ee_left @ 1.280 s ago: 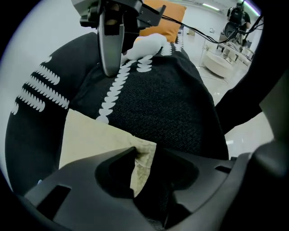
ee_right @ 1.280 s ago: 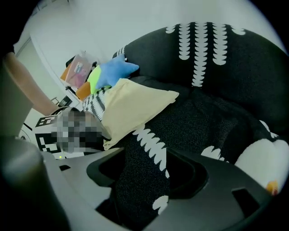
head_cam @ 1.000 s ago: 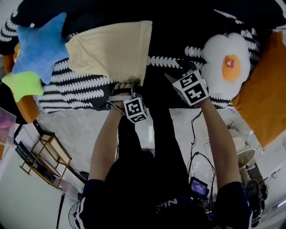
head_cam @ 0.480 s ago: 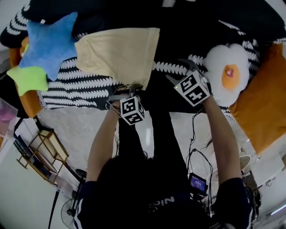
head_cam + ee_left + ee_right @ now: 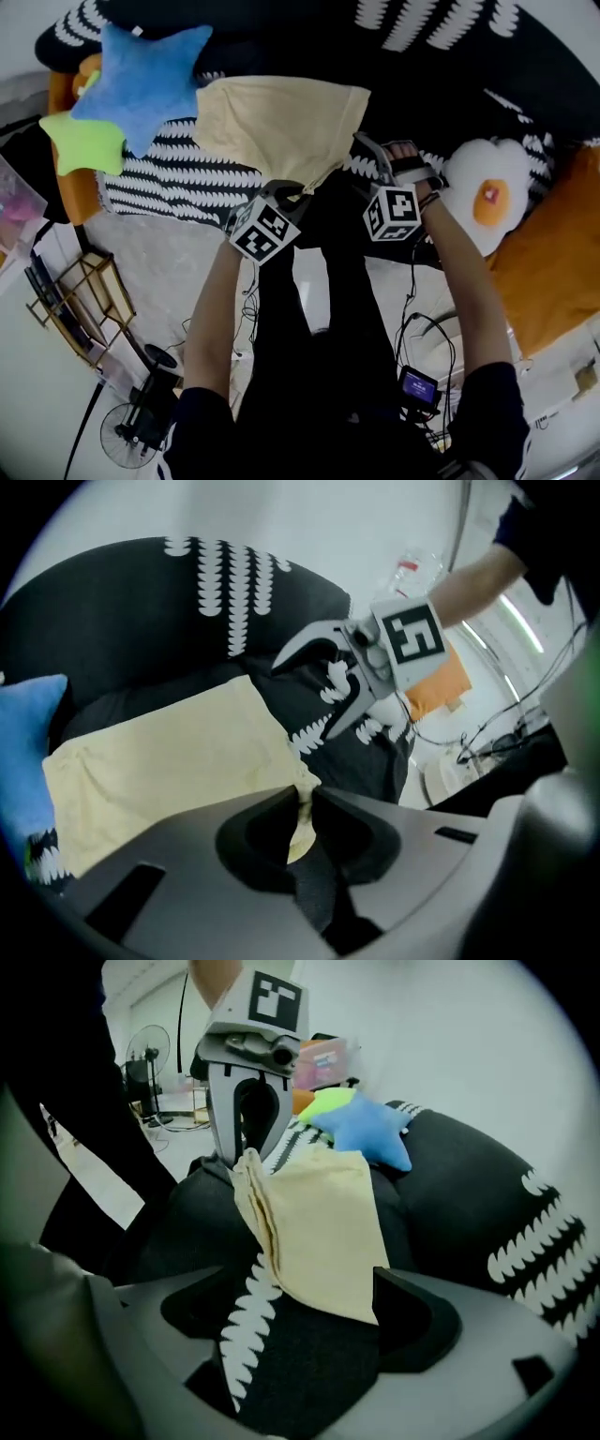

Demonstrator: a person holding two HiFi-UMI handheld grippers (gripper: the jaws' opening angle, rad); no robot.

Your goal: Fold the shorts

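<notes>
The pale yellow shorts point(image 5: 281, 127) lie on a black sofa cover with white leaf print point(image 5: 169, 173). My left gripper point(image 5: 292, 192) is shut on their near corner and holds it raised; in the left gripper view the cloth point(image 5: 169, 761) is pinched between the closed jaws point(image 5: 302, 794). My right gripper point(image 5: 370, 155) is just right of the shorts, and its jaws have just been opening wide. In the right gripper view a free corner of the shorts point(image 5: 319, 1222) lies between the spread jaws point(image 5: 295, 1297), unpressed. The left gripper point(image 5: 246, 1119) shows beyond it.
A blue star cushion point(image 5: 145, 80) and a green one point(image 5: 84, 145) lie left of the shorts. A fried-egg cushion point(image 5: 487, 202) and an orange cushion point(image 5: 553, 272) lie at the right. A wooden rack point(image 5: 80, 300), a fan point(image 5: 131, 436) and cables stand on the floor.
The left gripper has risen with the shorts' near corner, pulling the cloth up. The right gripper has swung left toward the shorts, rolled, and its jaws have spread.
</notes>
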